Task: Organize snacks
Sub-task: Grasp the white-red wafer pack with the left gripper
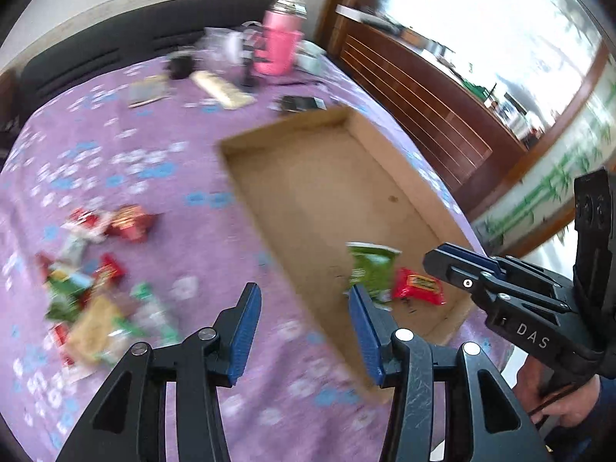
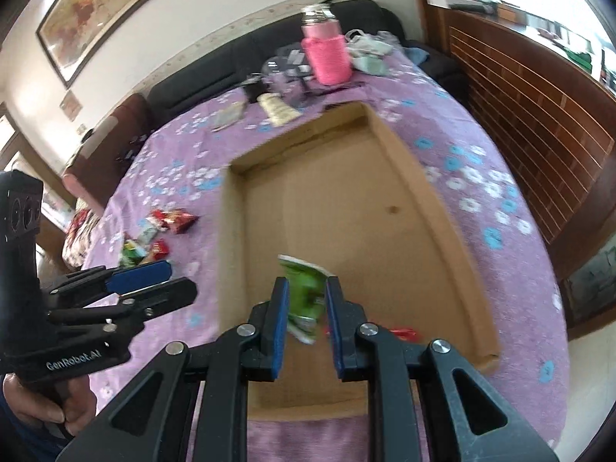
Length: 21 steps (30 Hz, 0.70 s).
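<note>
A shallow cardboard tray point(image 1: 396, 161) point(image 2: 435, 188) lies on the purple flowered tablecloth. A green snack packet point(image 1: 367, 269) point(image 2: 306, 292) and a red snack packet point(image 1: 417, 286) point(image 2: 404, 333) are in its near end. A pile of snack packets point(image 1: 88, 288) point(image 2: 154, 235) lies left of the tray. My left gripper point(image 1: 304, 308) is open and empty over the cloth at the tray's left wall; it also shows in the right wrist view point(image 2: 169, 277). My right gripper point(image 2: 307, 298) is open, its jaws on either side of the green packet with gaps showing; it also shows in the left wrist view point(image 1: 442, 261).
A pink bottle point(image 1: 279, 44) point(image 2: 327, 54), a cream box point(image 1: 221, 88), a small booklet point(image 1: 148, 90) and other clutter stand at the table's far end. A dark sofa point(image 2: 231, 57) lies behind. A wooden slatted cabinet point(image 1: 415, 88) point(image 2: 531, 142) stands right of the table.
</note>
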{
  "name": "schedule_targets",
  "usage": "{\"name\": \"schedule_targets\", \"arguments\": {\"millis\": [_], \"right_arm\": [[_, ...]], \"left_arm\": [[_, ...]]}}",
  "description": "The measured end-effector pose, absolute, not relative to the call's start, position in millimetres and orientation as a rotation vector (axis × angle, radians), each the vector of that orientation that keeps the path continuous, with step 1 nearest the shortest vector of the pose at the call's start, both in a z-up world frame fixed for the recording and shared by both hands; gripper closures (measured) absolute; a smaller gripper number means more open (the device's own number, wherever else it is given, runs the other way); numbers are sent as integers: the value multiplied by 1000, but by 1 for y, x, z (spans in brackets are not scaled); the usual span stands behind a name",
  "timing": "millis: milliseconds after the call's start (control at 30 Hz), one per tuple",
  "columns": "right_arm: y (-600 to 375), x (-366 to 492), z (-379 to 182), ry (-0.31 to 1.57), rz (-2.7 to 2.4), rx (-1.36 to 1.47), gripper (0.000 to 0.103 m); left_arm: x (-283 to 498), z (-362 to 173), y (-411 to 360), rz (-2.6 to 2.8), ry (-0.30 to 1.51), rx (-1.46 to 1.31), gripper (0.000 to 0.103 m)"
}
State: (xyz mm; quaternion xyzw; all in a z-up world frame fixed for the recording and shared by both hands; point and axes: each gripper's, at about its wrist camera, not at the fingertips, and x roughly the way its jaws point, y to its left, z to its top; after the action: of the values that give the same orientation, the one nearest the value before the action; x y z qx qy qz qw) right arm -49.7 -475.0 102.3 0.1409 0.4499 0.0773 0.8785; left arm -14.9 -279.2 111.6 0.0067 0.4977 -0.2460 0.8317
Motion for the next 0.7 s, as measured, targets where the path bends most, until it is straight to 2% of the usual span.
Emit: {"name": "schedule_targets", "arguments": {"millis": [233,433,700], "right_arm": [[-402,-46,116,957,252,218,84],[-355,-39,100,1032,261,219,84],[-335,-47,102,1040,305,167,84]], "left_arm": [[-5,118,-160,-413,1038,-137,53],[4,86,-62,-302,1094,-222,53],[19,46,-43,-268,1152,-280,53]]}}
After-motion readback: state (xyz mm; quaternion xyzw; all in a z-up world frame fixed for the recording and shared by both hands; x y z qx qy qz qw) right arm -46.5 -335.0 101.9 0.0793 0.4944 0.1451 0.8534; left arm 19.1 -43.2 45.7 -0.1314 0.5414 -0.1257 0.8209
